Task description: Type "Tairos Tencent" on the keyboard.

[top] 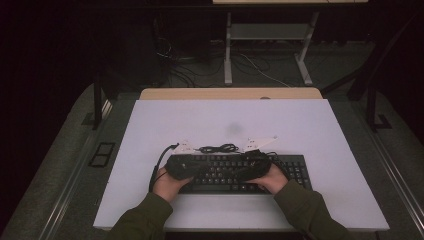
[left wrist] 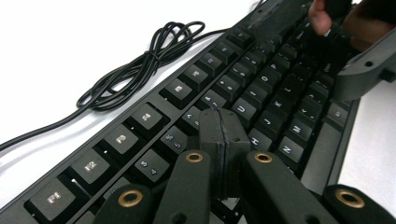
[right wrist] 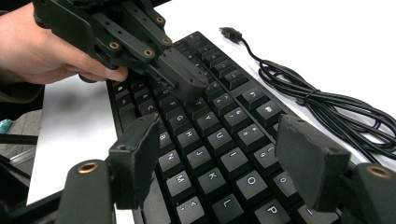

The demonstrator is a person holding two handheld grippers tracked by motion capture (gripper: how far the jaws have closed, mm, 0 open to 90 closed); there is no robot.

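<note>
left gripper point(left wrist: 219, 122) closed over keyboard point(left wrist: 261, 88); right gripper point(right wrist: 219, 161) open above keys.

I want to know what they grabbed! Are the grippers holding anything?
No. The left gripper is shut on nothing, tips over the keyboard. The right gripper hangs open above the keys.
</note>
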